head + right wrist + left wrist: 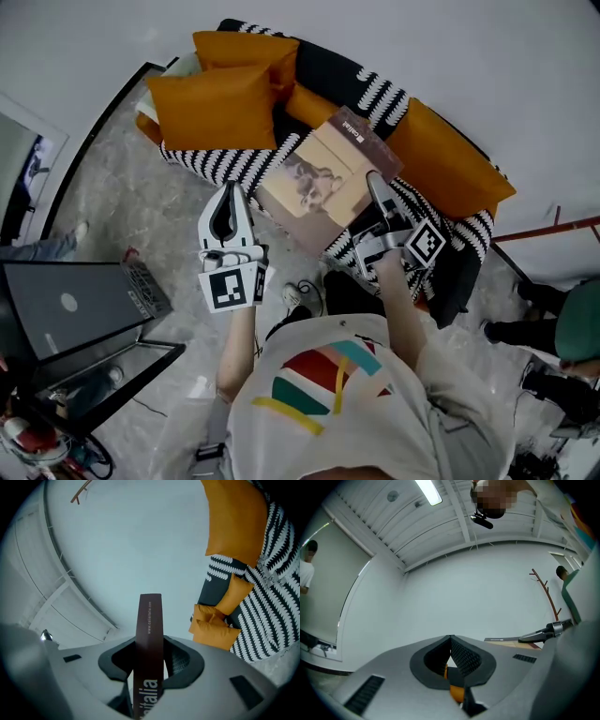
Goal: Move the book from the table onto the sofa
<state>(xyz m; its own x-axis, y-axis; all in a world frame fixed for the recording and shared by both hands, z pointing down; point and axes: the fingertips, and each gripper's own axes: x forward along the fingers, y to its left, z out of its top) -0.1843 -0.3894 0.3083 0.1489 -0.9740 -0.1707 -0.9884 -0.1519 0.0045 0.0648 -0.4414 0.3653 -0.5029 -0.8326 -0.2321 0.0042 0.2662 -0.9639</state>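
Right gripper (377,192): clenched on the book (314,183). Its own view shows the dark brown spine standing upright between the two pads, pinched from both sides. The grip sits on the spine edge, near one corner.

Left gripper (228,202): jaws closed tip to tip, nothing between them. It hangs beside the book's near-left corner, not touching it.

Book position: off the table, in the air over the sofa (216,164). It is above the middle of the striped seat, close to the front edge, with the orange cushions (211,108) at the left end and another orange cushion (450,164) toward the right end. Whether its far corner brushes the seat cannot be told.

Handling, judged:
- Wide, flat and rather thin. It stays straight while carried by one edge, so stiff enough for a one-sided hold.
- Moderate weight. Most of it overhangs the grip, so it will tend to droop or pivot in the pads.
- The cover looks smooth and may slide under a light pinch.
- Not fragile, though corners and pages can bend.
- Best hold: the spine, nearer mid-length than the corner. The free gripper could support the open edge.
- The seat is soft, so lay the book flat before letting go.
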